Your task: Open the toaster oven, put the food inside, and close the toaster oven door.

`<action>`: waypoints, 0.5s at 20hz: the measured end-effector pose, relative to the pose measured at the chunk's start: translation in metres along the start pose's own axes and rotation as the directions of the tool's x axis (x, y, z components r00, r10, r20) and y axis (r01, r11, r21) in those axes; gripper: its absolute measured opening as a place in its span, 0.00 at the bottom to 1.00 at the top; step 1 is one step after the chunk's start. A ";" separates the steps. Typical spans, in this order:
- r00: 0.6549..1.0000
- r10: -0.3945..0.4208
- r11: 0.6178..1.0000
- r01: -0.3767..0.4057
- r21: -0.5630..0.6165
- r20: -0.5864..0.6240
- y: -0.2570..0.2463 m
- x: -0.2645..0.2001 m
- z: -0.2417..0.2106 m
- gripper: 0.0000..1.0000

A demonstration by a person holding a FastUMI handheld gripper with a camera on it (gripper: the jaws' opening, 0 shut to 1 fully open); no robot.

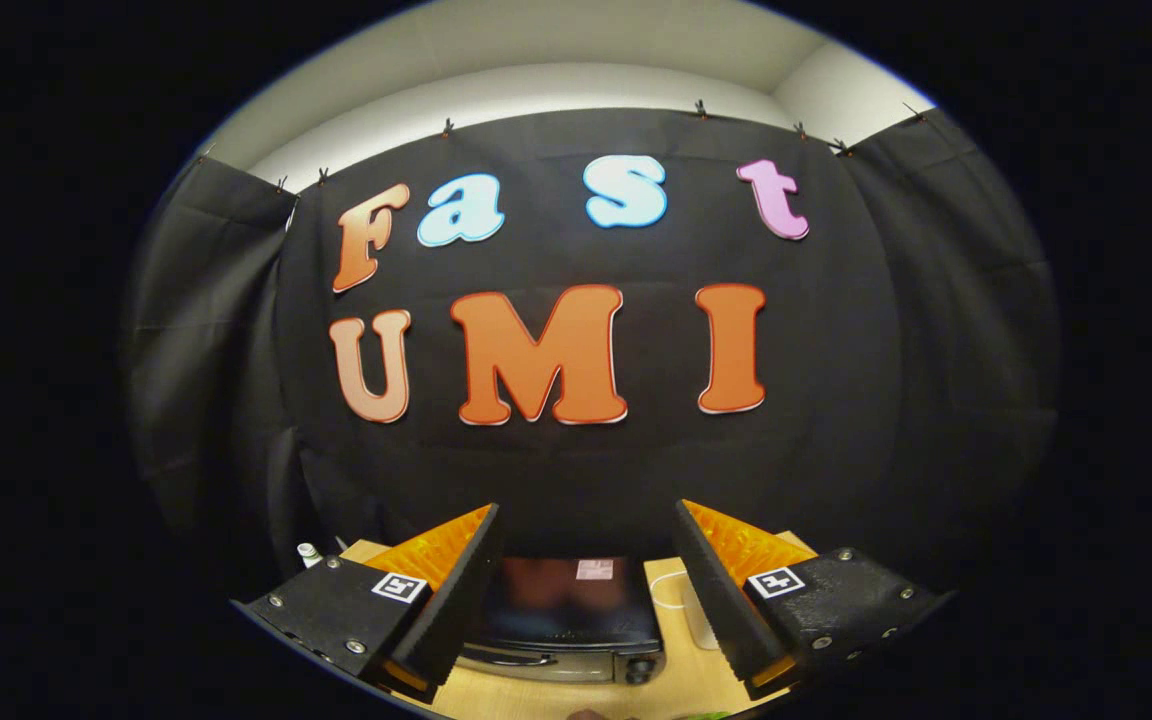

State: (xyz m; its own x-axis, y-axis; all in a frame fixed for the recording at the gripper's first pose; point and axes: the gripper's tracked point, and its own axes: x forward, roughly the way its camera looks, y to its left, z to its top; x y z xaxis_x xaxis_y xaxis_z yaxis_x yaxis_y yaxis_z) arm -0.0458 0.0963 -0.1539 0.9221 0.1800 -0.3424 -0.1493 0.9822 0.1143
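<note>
A booth hung with black cloth (576, 470) rises behind a pale wooden table (676, 680), and a strip of white wall and ceiling shows above the cloth. The gripper (591, 590) is held high and level, looking out over the table rather than down at it, which suggests the task has barely begun. Its two fingers (456, 590) stand wide apart with nothing between them (an open, ready stance, likely so they can later hook the door handle).

Between and below the fingers sits the toaster oven (571, 620), seen from above and in front. It rests towards the back edge of the table, close to the cloth. Its dark glossy top carries a small pale sticker, and the door appears closed, with a bar-shaped handle (524, 659) along the front and a dark knob (639, 675) at its right front corner.

A white cable (669, 592) loops on the table just right of the oven. A small white-capped bottle (309, 553) stands near the table's left back corner. A sliver of something green (706, 714) at the near edge may be the food, though it is too small to tell.
</note>
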 end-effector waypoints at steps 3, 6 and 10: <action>0.994 0.049 0.999 -0.047 0.016 -0.094 0.030 0.006 -0.036 1.00; 0.980 0.079 0.997 -0.074 0.033 -0.184 0.055 0.015 -0.074 1.00; 0.958 0.077 0.997 -0.072 0.028 -0.278 0.072 0.026 -0.119 1.00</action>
State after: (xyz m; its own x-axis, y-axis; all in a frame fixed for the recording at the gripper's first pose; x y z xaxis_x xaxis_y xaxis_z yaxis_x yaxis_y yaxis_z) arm -0.0747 0.1782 -0.2655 0.7724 0.2626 -0.5783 -0.2049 0.9649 0.1646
